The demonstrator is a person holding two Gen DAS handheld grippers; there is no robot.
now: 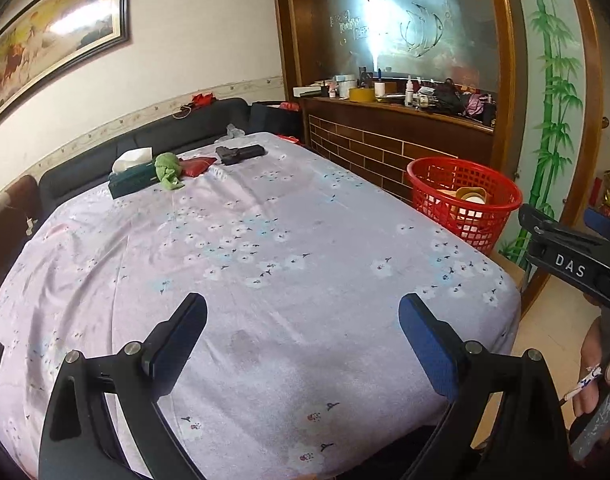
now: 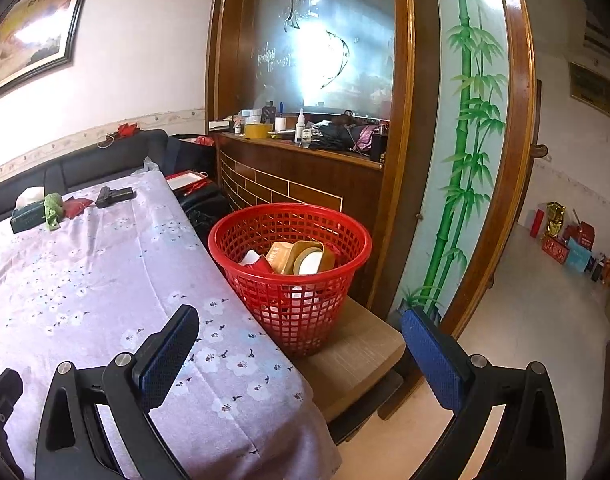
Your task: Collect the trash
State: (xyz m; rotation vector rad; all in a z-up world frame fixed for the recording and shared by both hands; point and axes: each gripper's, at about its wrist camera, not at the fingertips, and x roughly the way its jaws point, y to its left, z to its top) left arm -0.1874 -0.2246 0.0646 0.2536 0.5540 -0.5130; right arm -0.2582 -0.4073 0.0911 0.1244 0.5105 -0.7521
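A red mesh basket (image 2: 291, 276) stands on a low wooden stool (image 2: 353, 354) at the table's right side, holding a tape roll (image 2: 311, 261), a tan carton and other scraps; it also shows in the left wrist view (image 1: 463, 200). At the table's far end lie a crumpled green cloth (image 1: 168, 170), a red packet (image 1: 197, 165), a black object (image 1: 240, 154) and a tissue box (image 1: 131, 176). My left gripper (image 1: 303, 322) is open and empty above the near table. My right gripper (image 2: 299, 334) is open and empty, near the basket's front.
The table (image 1: 265, 260) wears a lilac flowered cloth. A dark sofa (image 1: 105, 156) runs behind it. A wooden cabinet shelf (image 2: 305, 148) holds bottles and clutter. A bamboo-painted glass panel (image 2: 465, 140) stands right of the basket. Boxes sit on the floor far right (image 2: 565, 240).
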